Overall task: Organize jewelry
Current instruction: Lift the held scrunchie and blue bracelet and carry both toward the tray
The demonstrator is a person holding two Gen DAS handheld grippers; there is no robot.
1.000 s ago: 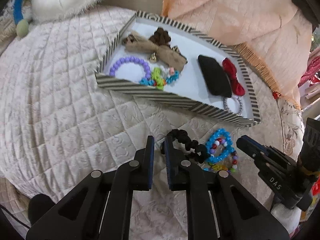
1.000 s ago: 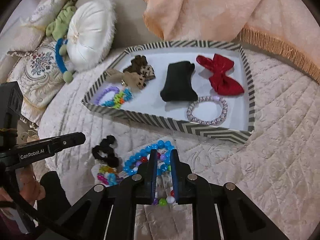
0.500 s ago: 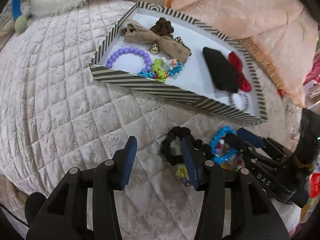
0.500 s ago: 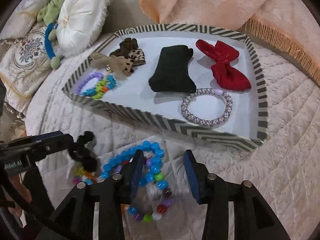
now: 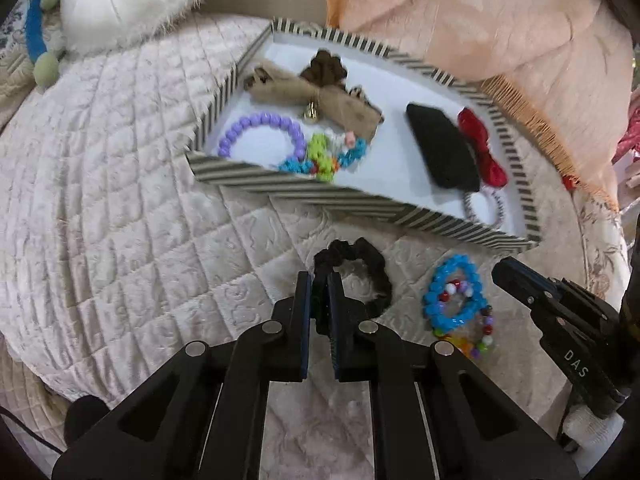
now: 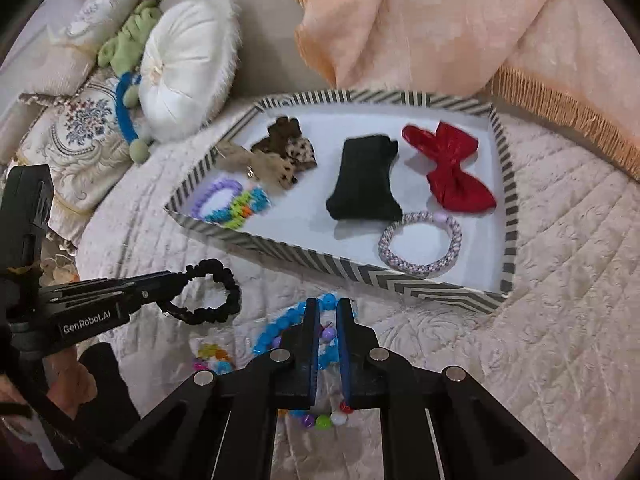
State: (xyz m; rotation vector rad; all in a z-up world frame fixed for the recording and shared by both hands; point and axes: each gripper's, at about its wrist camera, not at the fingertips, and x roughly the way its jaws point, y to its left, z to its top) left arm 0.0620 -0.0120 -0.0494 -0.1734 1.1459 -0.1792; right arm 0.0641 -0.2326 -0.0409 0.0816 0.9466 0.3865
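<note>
A striped tray on the quilt holds bows, bead bracelets and a black pouch. My left gripper is shut on a black scrunchie just in front of the tray; the scrunchie also shows in the right wrist view. My right gripper is shut on a blue bead bracelet, which lies with a multicolour bead bracelet to the right of the scrunchie.
In the tray are a purple bracelet, a red bow, a black pouch and a woven bangle. A white cushion sits at the back left and a peach blanket behind the tray.
Both grippers were open half a second ago and have closed: the left on the black scrunchie, the right on the blue bead bracelet. The scrunchie is now stretched away from the beads.
</note>
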